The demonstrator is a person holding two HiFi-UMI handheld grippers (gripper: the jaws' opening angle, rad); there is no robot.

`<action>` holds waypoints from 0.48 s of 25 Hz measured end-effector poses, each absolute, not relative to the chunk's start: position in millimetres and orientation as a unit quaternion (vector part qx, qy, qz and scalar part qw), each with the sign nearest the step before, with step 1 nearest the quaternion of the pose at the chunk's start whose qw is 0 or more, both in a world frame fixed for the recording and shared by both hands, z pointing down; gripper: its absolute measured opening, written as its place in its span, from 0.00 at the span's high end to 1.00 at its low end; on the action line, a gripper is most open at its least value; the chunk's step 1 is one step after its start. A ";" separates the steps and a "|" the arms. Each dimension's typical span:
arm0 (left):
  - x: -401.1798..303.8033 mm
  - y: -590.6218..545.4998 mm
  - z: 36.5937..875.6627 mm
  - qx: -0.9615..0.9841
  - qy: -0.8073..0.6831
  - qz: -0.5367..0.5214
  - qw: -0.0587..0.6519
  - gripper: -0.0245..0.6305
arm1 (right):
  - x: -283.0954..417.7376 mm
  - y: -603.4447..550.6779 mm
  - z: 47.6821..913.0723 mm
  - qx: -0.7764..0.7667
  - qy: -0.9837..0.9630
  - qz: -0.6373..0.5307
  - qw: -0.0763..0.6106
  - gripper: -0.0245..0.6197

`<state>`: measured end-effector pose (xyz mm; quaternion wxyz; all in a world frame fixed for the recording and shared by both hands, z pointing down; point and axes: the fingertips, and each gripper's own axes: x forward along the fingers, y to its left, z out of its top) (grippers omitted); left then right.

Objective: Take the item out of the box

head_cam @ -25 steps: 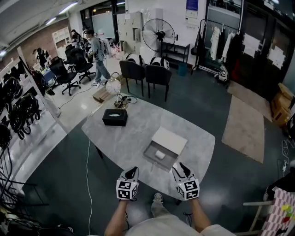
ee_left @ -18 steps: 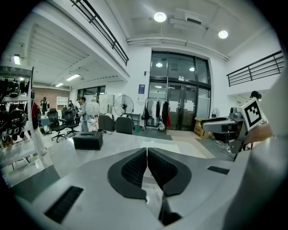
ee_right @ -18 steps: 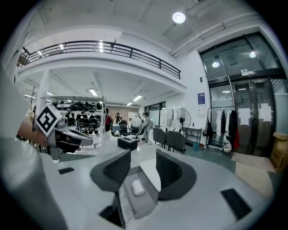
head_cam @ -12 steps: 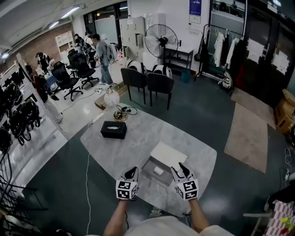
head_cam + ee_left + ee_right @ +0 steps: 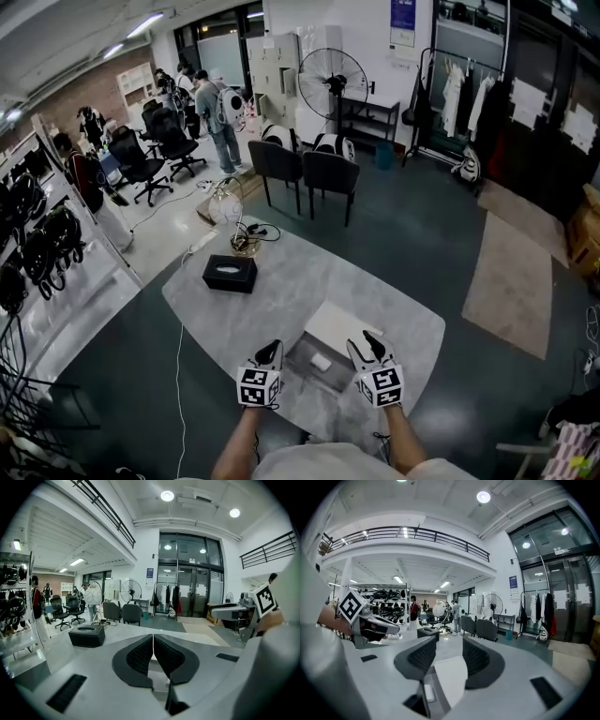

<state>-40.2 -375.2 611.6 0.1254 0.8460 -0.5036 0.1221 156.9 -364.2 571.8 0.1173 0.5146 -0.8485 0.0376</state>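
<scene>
An open grey box [image 5: 311,357] lies on the near part of the grey table [image 5: 262,300], with its white lid [image 5: 339,326] lying at its far side. A small white item [image 5: 322,361] rests inside the box. My left gripper [image 5: 270,350] hovers just left of the box, its jaws shut and empty. My right gripper [image 5: 367,343] hovers just right of it, open and empty. In the right gripper view the lid [image 5: 451,677] and the item [image 5: 428,693] show below my right gripper [image 5: 449,660]. My left gripper [image 5: 153,654] points toward the lid [image 5: 152,667].
A black tissue box [image 5: 230,274] stands at the table's far left, with a cable coil [image 5: 246,242] behind it. Two dark chairs [image 5: 300,169] and a fan [image 5: 336,82] stand beyond the table. People stand by office chairs at the back left. A rug [image 5: 511,281] lies at the right.
The head view has shifted, so the table sits lower in it. Both grippers now flank the box more closely. Their jaw states look unchanged.
</scene>
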 end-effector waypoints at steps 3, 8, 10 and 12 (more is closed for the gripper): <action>-42.3 -380.1 614.9 0.842 -0.509 0.124 0.129 0.94 | 156.1 -372.2 576.1 0.510 -0.851 0.040 0.117 0.70; -47.5 -381.5 616.9 0.837 -0.515 0.124 0.137 0.94 | 151.0 -376.6 584.2 0.502 -0.855 0.049 0.120 0.70; -49.1 -381.1 615.9 0.835 -0.518 0.122 0.139 0.94 | 148.8 -376.5 586.4 0.500 -0.856 0.054 0.119 0.70; -50.1 -382.2 617.3 0.835 -0.518 0.123 0.137 0.94 | 145.4 -377.0 590.1 0.498 -0.857 0.055 0.122 0.70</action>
